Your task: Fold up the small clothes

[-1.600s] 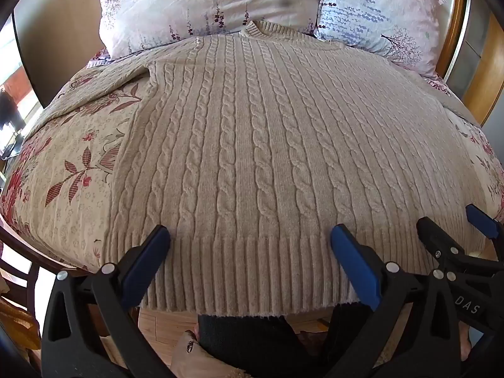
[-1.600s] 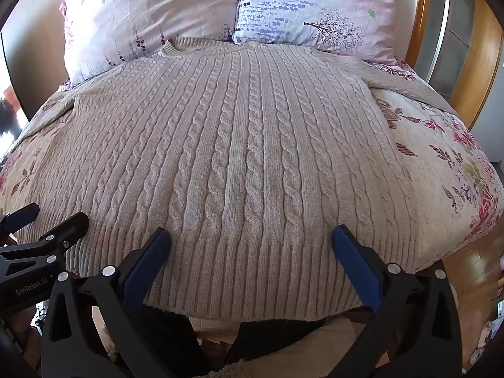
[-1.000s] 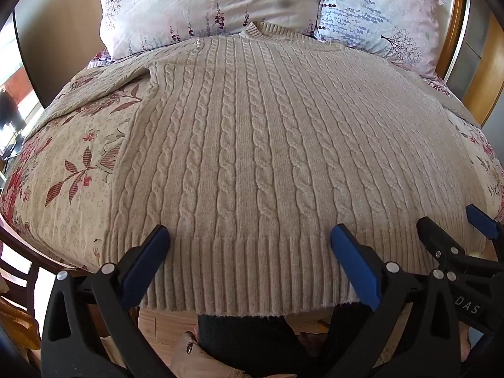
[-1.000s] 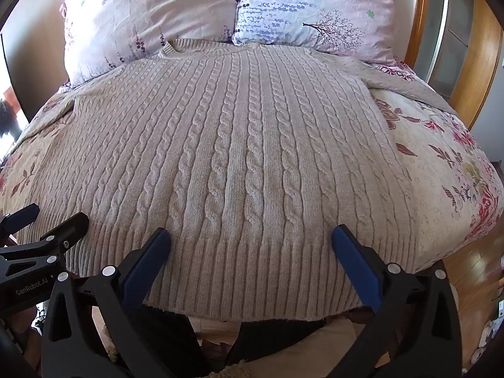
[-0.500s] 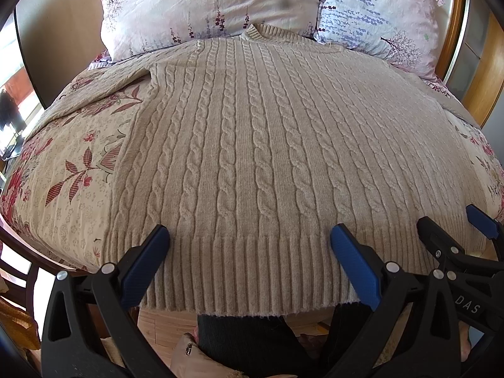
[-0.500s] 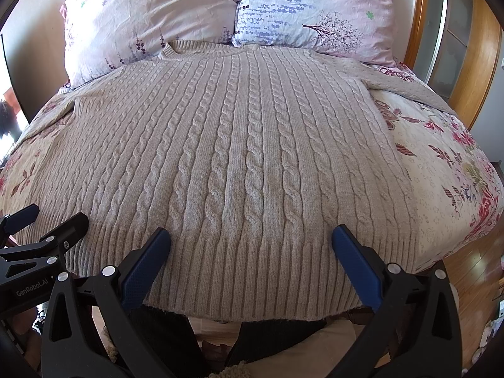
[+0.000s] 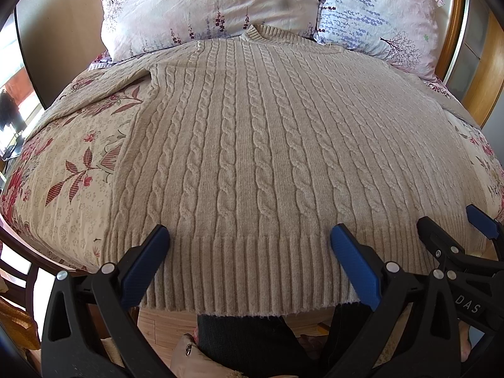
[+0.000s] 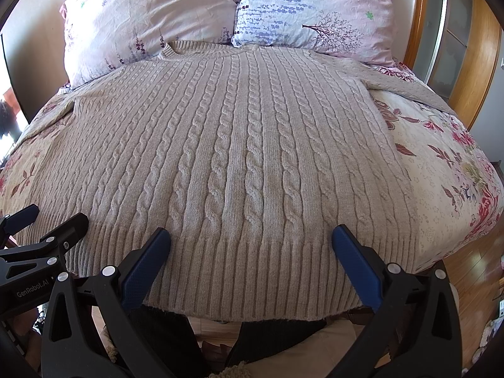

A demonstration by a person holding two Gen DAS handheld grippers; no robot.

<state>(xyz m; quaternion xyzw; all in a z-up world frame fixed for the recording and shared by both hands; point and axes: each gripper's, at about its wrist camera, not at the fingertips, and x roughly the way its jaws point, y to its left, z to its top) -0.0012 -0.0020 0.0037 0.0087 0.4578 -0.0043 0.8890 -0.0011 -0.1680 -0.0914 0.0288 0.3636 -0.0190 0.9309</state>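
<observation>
Sweater (image 7: 252,145) lies flat, apparently lengthwise: collar toward pillows (image 7: 214,3).

A bed (image 7: 63,170) carries a cream cover printed with red flowers and leaves. At its head two pillows lean side by side, touching: a pink pillow (image 7: 201,3) with small purple sprigs on the left and a blue pillow (image 7: 378,15) with purple lines and a tree print on the right. Behind the blue one rises a wooden frame (image 8: 419,15), with a cupboard (image 8: 466,41) of frosted panels just beyond. A wood floor (image 8: 472,283) shows at the bed's right, and a dark chair (image 7: 19,258) stands at its left.
</observation>
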